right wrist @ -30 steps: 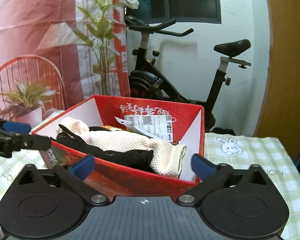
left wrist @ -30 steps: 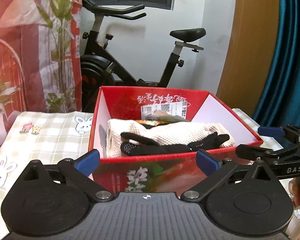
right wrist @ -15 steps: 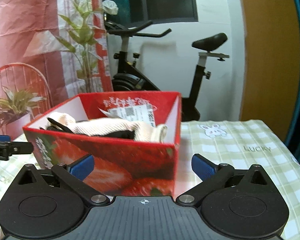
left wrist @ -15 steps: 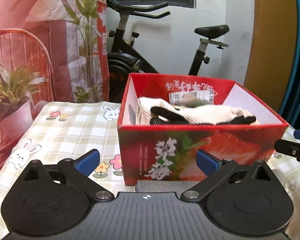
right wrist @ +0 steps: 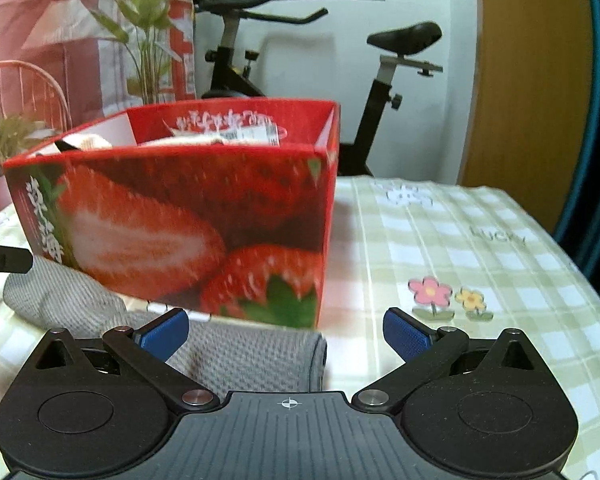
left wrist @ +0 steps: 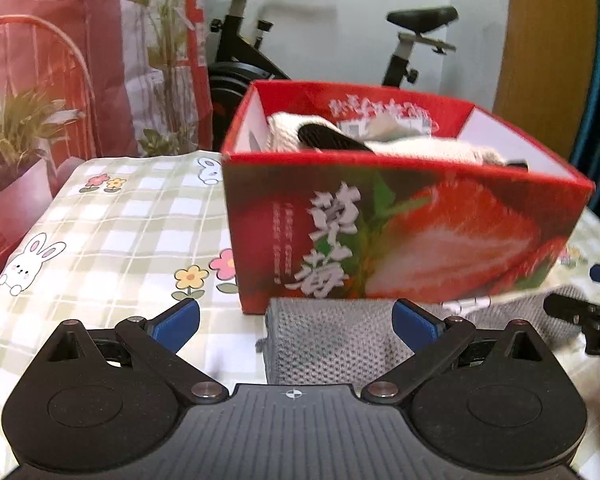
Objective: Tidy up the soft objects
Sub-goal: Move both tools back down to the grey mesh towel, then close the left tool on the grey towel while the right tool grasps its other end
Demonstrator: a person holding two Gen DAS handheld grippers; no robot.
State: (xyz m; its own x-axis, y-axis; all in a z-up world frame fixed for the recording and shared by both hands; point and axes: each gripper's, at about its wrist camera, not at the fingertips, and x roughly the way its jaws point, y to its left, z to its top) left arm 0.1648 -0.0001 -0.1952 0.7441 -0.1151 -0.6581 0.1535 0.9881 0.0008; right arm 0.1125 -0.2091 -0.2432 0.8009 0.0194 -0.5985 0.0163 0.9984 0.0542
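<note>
Both our claws wide, holding nothing: left claw (left wrist: pixel 295 322), right claw (right wrist: pixel 286 334). Grey knit cloth (left wrist: pixel 332 340) flat on desk (right wrist: pixel 480 264), against front of strawberry box (left wrist: pixel 400 236). White and black soft stuff inside.

Ahead of my tongs the tall red strawberry-printed cardboard box (left wrist: pixel 400 224) blocks the way; bare checked tablecloth (right wrist: pixel 480 264) lies open right of it.
</note>
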